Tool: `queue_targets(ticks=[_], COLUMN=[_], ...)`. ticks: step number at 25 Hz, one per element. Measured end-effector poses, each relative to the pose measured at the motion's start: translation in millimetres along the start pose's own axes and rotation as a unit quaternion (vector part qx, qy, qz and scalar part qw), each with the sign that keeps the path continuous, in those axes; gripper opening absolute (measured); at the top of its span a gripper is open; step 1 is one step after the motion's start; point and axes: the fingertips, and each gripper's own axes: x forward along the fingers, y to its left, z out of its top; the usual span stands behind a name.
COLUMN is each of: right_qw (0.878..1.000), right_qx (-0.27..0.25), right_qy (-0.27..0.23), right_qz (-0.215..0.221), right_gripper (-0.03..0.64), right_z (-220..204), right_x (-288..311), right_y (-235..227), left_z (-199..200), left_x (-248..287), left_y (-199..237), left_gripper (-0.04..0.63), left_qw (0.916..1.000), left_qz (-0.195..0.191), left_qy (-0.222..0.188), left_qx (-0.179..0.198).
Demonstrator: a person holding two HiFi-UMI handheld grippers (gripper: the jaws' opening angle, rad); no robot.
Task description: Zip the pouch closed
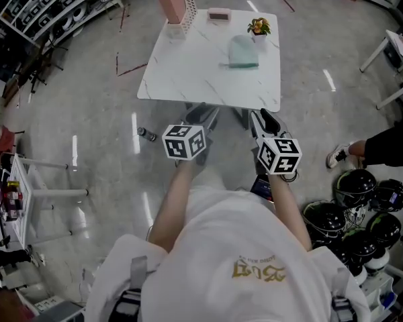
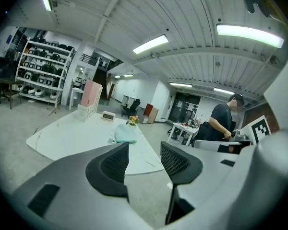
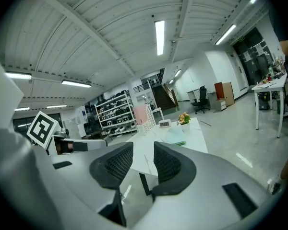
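The pale green pouch (image 1: pixel 242 51) lies flat on the white marble table (image 1: pixel 188 66), toward its far right side. It also shows small and distant in the left gripper view, pouch (image 2: pixel 125 134), and in the right gripper view, pouch (image 3: pixel 175 139). My left gripper (image 1: pixel 207 117) is held in the air before the table's near edge, well short of the pouch. Its jaws stand open with nothing between them, left gripper (image 2: pixel 144 157). My right gripper (image 1: pixel 264 121) hovers beside it near the table's front right corner, also open and empty, right gripper (image 3: pixel 143 159).
On the table's far side stand a pink holder (image 1: pixel 176 2), a small clock (image 1: pixel 219 15) and a potted flower (image 1: pixel 258 27). Several black helmets (image 1: pixel 363 206) lie on the floor at the right. A person's leg (image 1: pixel 383 146) and another white table (image 1: pixel 396 52) are further right.
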Motion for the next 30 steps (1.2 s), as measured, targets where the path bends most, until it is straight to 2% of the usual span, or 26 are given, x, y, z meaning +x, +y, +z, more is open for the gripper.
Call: queue_targets(ticks=[5,9,15,21,30], right_qw=[1.0,0.999,0.995,0.988,0.975], right_qx=[0.015,0.024,-0.002,0.018,0.038], right_qy=[0.007,0.01,0.036,0.06,0.08], right_qz=[-0.012,-0.044,-0.095,-0.142,-0.203], right_gripper=[0.13,0.132,0.143,0.144,0.14], right_z=[-3,-4,6,2,-9], right_x=[27,59,128,186,234], right_y=[-8,-23,-34,-42,-52], left_z=[4,7,36,43,43], left_x=[21,55,117,170,217], left_y=[19,43,99,142,180], left_gripper=[0.225,0.221,0.213,0.214,0.212], left_qw=[0.9998,0.9981,0.9946,0.9861,0.969], left_qz=[-0.013,-0.044,-0.083,-0.126,-0.184], left_qy=[0.013,0.041,0.063,0.108,0.16], left_qx=[-0.002,0.011,0.005,0.01,0.038])
